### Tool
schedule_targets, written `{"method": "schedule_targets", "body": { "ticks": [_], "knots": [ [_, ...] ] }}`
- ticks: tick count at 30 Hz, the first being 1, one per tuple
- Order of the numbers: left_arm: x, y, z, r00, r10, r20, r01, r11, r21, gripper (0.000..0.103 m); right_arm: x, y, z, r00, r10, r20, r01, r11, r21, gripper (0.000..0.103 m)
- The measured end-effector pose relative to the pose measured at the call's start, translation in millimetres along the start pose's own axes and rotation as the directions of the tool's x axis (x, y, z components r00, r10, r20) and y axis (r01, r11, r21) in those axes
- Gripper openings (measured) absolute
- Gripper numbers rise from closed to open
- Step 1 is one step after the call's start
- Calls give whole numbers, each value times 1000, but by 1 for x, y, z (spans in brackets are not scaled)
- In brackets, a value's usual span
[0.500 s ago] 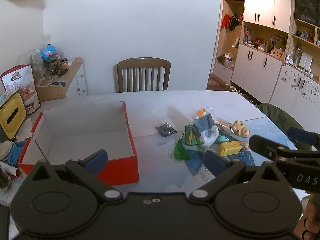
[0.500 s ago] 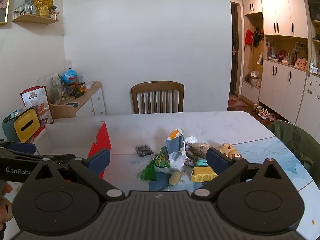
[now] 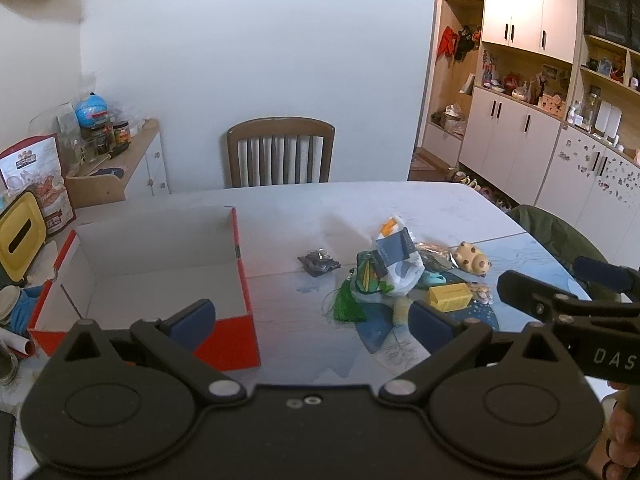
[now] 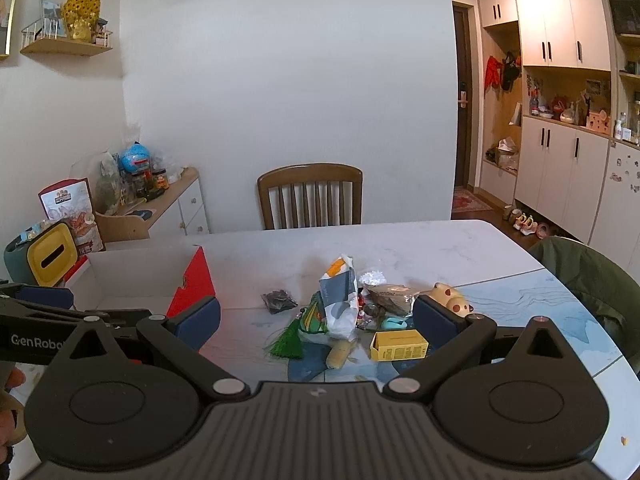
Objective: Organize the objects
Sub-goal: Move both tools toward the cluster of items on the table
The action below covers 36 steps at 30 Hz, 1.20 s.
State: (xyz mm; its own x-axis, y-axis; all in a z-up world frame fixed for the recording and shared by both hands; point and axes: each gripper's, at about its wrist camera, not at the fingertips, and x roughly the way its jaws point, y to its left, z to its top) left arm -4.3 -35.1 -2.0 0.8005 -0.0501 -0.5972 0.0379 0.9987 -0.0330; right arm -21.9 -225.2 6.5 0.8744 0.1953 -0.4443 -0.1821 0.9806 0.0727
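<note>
A red box [image 3: 240, 272] with a white inside stands open on the table's left; its red wall [image 4: 192, 284] also shows in the right wrist view. To its right lies a pile: a white plastic bag [image 3: 396, 268] [image 4: 340, 304], a green tassel [image 3: 346, 304] [image 4: 286, 342], a yellow carton [image 3: 448, 296] [image 4: 398, 345], a tan toy animal [image 3: 472, 258] [image 4: 450, 296] and a dark packet [image 3: 318, 262] [image 4: 279, 301]. My left gripper [image 3: 312, 320] hovers open near the box's front corner. My right gripper [image 4: 316, 316] hovers open before the pile. Neither holds anything.
A wooden chair [image 3: 280, 152] stands behind the table. A yellow-lidded bin [image 3: 18, 236] and snack bags sit at the left by a low cabinet [image 3: 132, 160]. A green jacket [image 4: 588, 276] hangs on a chair at the right. Cupboards line the right wall.
</note>
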Motion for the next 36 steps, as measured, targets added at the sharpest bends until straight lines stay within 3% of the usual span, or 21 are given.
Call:
{"method": "schedule_targets", "body": {
  "ticks": [12, 20, 26, 36],
  "knots": [
    [22, -39, 16, 999, 35, -25, -35, 999, -1, 102, 18, -40, 7, 999, 41, -1, -41, 999, 5, 103],
    [51, -61, 24, 995, 53, -84, -54, 998, -9, 102, 42, -69, 13, 995, 96, -16, -97, 995, -23, 103],
    [83, -71, 26, 988, 87, -131, -90, 996, -16, 102, 75, -94, 4, 987, 136, -82, -140, 989, -54, 103],
    [153, -86, 38, 974, 95, -208, -101, 995, -18, 102, 144, -119, -21, 964, 173, -204, -218, 949, -227, 102]
  ]
}}
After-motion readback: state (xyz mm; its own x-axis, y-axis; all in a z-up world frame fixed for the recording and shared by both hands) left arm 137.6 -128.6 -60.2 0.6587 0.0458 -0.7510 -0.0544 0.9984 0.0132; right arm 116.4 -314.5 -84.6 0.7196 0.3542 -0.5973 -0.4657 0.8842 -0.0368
